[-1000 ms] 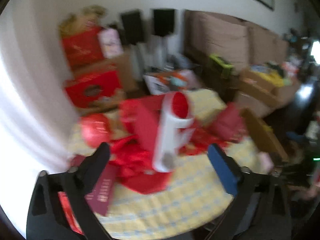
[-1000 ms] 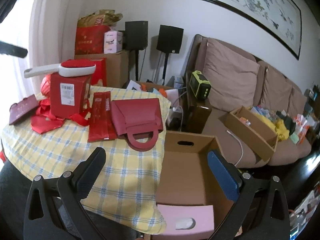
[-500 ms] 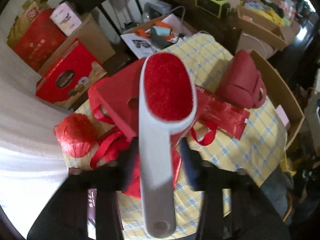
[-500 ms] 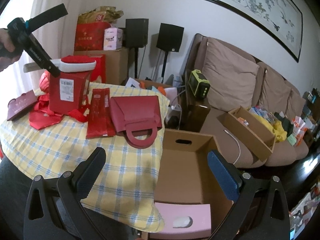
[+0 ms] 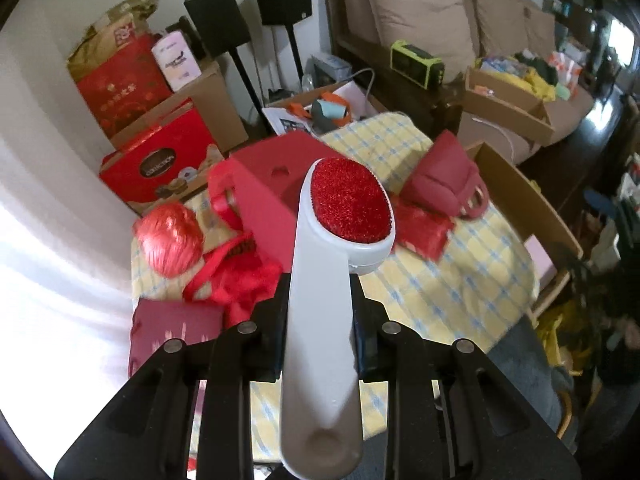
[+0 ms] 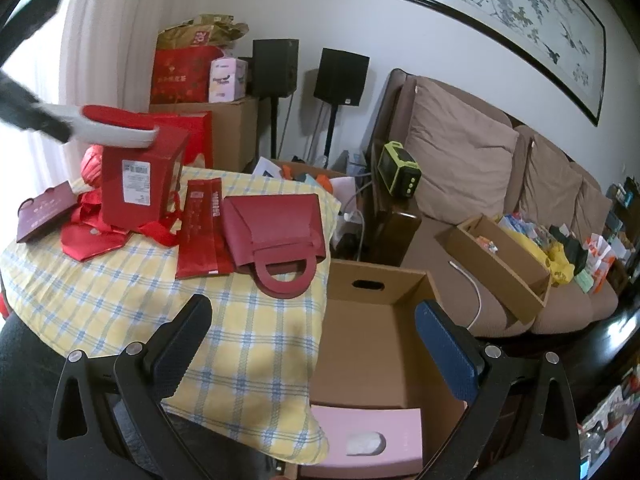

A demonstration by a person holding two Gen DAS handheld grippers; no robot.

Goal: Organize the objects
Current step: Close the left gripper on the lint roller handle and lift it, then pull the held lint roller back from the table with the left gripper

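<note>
Left wrist: left gripper (image 5: 318, 332), jaws closing on white-handled lint brush with red pad (image 5: 326, 280), above upright red gift box (image 5: 276, 176).
Right wrist: right gripper (image 6: 312, 344), jaws spread, empty, over yellow-checked table (image 6: 120, 300) edge, open cardboard box (image 6: 372, 320).

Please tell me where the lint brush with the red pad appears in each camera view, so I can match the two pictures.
Left wrist view: the lint brush fills the centre, its white handle between the left claw pads, which are closing on it.
Right wrist view: the lint brush is at upper left, over the red box.
Shared landmark: the dark red handbag on the checked tablecloth.
</note>
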